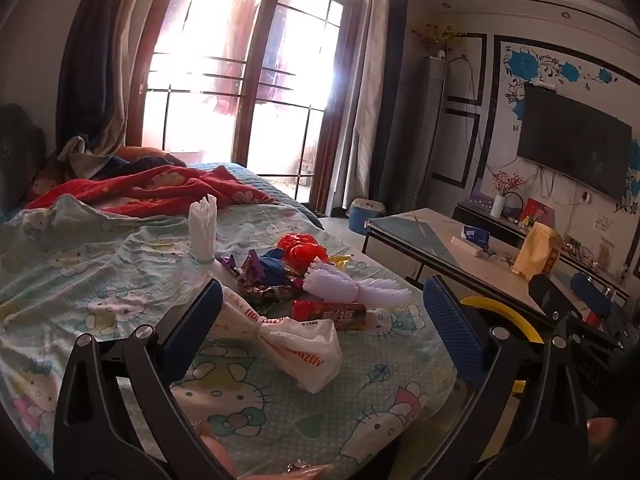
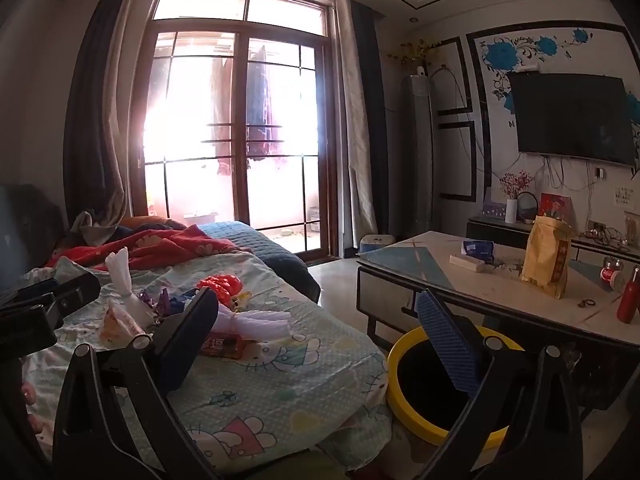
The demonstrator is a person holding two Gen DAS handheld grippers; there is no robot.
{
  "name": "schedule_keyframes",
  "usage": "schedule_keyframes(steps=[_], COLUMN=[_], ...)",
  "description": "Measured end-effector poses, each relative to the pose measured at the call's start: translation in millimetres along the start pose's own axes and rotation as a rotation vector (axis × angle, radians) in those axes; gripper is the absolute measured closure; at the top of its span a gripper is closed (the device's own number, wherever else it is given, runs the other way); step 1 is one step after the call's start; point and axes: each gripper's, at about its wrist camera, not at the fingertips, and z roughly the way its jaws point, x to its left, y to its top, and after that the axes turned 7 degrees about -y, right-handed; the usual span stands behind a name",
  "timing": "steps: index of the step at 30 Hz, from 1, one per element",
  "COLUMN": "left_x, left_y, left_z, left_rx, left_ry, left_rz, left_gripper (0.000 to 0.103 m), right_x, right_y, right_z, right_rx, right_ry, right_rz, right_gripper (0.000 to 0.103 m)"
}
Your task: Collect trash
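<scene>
Trash (image 1: pixel 304 276) lies on the bed, dead ahead of our left gripper (image 1: pixel 324 320). The white tied bag (image 1: pixel 280 332) sits nearest, lengthwise across its spread, empty jaws. Our right gripper (image 2: pixel 320 340), equally spread and empty, hangs farther off, toward the yellow-rimmed bin (image 2: pixel 404 396).

Both tools share one build. The left gripper (image 1: pixel 324 316) has black plastic scissor-like arms with triangular cut-outs near the camera, each arm pinned by round silver screws where it meets the finger mount. Its fingers (image 1: pixel 452 320) are flat rectangular paddles faced with dark blue ribbed pads, the ribbing fine and crosswise. The right gripper (image 2: pixel 316 336) looks the same: black linkage arms, silver screw heads at the joints, and blue textured pads (image 2: pixel 444 340) on black backing plates. At the near edge of the left wrist view a person's fingers (image 1: pixel 308 472) show, one wearing a small ring.
</scene>
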Motion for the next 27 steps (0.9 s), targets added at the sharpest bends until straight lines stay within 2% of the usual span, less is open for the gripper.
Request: schedule_keyframes(steps=[27], left_x=[-0.3], left_y=[-0.3], left_z=[0.1], left_rx=[0.0], left_ry=[-0.001], left_rz=[0.002], left_gripper=[0.011], right_x=[-1.4], right_y=[2.3], right_z=[2.3], right_rx=[0.011], right_ry=[-0.003], right_rz=[0.008], right_gripper=[0.006])
